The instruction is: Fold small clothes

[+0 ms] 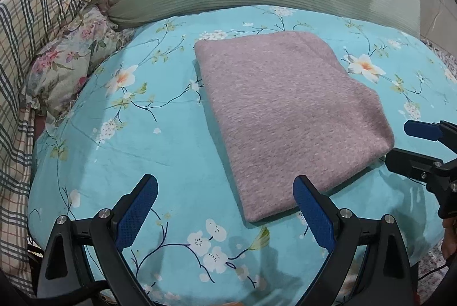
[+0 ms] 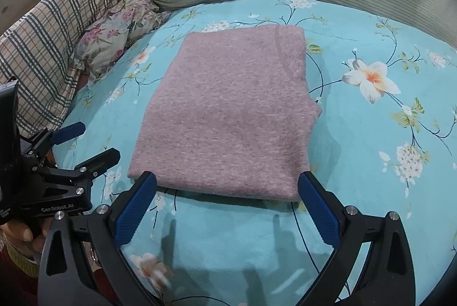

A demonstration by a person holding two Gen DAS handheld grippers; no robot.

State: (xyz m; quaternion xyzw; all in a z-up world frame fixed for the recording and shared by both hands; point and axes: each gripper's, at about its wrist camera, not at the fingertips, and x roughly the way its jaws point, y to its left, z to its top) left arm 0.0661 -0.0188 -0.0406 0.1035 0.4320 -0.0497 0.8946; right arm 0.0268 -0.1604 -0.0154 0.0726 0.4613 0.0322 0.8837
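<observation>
Right wrist view showed the sweater [image 2: 228,117] folded flat, both grippers [image 2: 227,203] wide & empty; next prob. one more fold.

A folded mauve knit garment [image 1: 288,117] lies flat on the turquoise floral bedsheet [image 1: 160,146]. The left gripper [image 1: 225,209] spreads wide beside its near edge; the right gripper [image 1: 411,146] hovers open nearby.

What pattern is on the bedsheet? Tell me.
Turquoise bedsheet with white blossoms on dark branches; clearest in right wrist view.
</observation>
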